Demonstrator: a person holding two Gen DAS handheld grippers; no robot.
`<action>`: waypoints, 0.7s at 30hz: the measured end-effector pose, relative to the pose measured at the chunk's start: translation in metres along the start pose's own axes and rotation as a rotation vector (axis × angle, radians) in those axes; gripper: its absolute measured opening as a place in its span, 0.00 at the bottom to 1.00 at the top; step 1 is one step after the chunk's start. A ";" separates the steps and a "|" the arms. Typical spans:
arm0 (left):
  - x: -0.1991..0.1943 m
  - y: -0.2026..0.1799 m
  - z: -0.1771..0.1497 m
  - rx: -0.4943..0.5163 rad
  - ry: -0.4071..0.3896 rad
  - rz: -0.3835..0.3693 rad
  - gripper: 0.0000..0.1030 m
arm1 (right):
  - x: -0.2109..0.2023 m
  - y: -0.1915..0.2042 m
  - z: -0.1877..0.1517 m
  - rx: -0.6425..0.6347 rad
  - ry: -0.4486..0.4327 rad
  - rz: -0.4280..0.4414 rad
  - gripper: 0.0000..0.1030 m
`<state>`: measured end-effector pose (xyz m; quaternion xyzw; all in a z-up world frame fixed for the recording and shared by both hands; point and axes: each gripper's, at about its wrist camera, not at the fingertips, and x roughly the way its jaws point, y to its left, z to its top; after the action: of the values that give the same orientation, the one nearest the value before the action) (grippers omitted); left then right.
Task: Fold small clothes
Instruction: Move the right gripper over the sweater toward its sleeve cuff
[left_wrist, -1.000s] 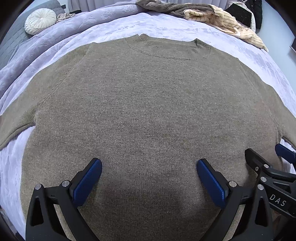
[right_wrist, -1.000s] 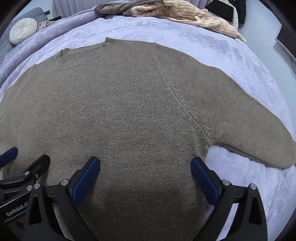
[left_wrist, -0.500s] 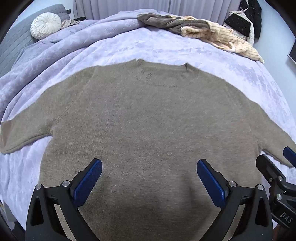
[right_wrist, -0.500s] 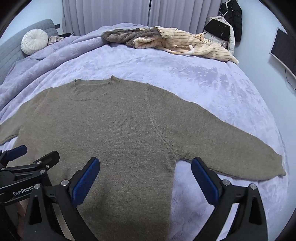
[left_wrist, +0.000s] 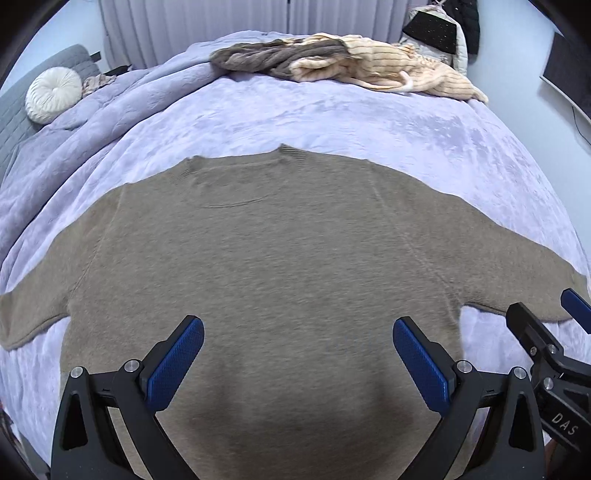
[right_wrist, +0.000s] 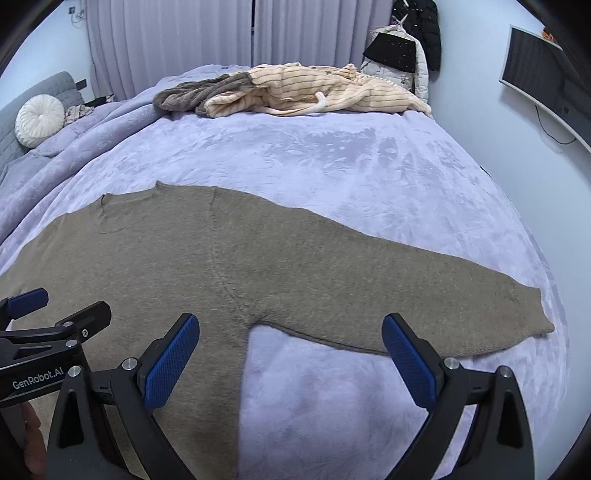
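Olive-brown sweater (left_wrist: 280, 266) spread flat, front up, on lavender bedspread (left_wrist: 369, 122); collar toward far side, both sleeves stretched out sideways; right sleeve (right_wrist: 424, 295) reaching near the bed's right edge, cuff flat on the cover.

Left gripper (left_wrist: 297, 354) spread wide, holding nothing; blue pads (left_wrist: 173, 369) hovering above the sweater's lower body, near the hem; contact with the knit not clear.

Right gripper (right_wrist: 291, 354) also spread wide, nothing between the pads; left pad over the sweater's side seam, right pad (right_wrist: 408, 363) over the lower edge of the right sleeve, bare bedspread under the gap below the armpit.

Grippers side by side, each visible at the edge of the other's view.

Far end of bed: pile of clothes (right_wrist: 295, 92), cream striped plus grey-brown knit; round white cushion (right_wrist: 38, 120) at far left; wall screen (right_wrist: 546, 74) at right.
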<state>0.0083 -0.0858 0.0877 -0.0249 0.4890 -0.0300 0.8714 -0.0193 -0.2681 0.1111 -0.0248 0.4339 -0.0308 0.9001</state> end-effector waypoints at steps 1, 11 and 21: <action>0.001 -0.007 0.001 0.005 0.001 -0.007 1.00 | 0.002 -0.009 0.000 0.017 0.003 -0.009 0.97; 0.015 -0.062 0.015 0.086 0.039 0.009 1.00 | 0.015 -0.084 -0.003 0.140 0.015 -0.073 0.97; 0.036 -0.112 0.032 0.128 0.066 -0.017 1.00 | 0.024 -0.186 -0.020 0.323 0.044 -0.163 0.97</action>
<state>0.0510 -0.2001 0.0823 0.0280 0.5141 -0.0695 0.8544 -0.0264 -0.4554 0.0934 0.0858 0.4396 -0.1735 0.8771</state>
